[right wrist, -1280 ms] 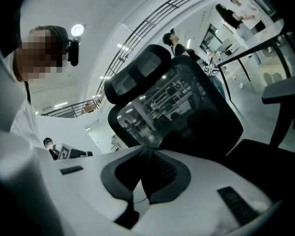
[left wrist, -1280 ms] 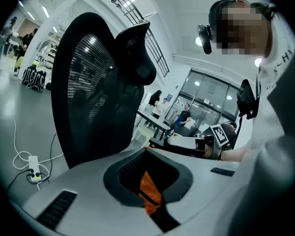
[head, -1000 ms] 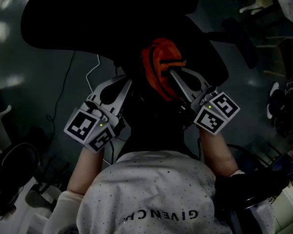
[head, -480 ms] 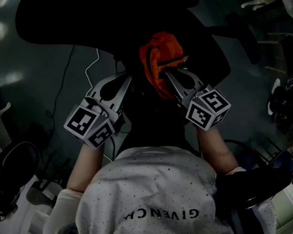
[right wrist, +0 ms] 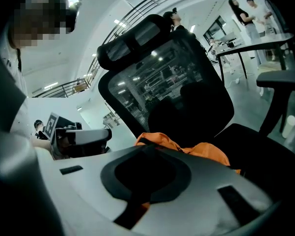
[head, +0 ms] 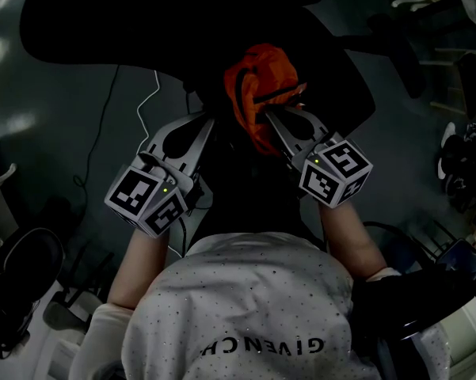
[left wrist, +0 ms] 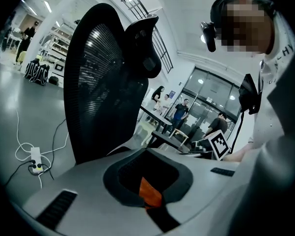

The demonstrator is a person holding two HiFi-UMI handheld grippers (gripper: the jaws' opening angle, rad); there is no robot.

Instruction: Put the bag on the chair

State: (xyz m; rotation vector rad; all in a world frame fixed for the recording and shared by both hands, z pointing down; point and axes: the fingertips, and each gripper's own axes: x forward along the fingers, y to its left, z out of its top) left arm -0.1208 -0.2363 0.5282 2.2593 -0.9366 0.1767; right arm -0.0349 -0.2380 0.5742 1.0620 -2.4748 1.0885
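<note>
The left gripper (head: 211,123) has its jaws closed, with a sliver of orange fabric caught between them. The orange bag (head: 257,85) is low over the seat of the black office chair (right wrist: 265,146), in front of its backrest. The right gripper (head: 268,115) is clamped on the bag's near edge. Whether the bag already rests on the seat is not clear, so probably only the last lowering and the release are left.

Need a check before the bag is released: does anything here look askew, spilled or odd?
Nothing is spilled or broken. The orange bag is crumpled into a bunch, pinched by the right gripper over the black chair. A white power strip and its cable lie loose on the floor beside it.
</note>
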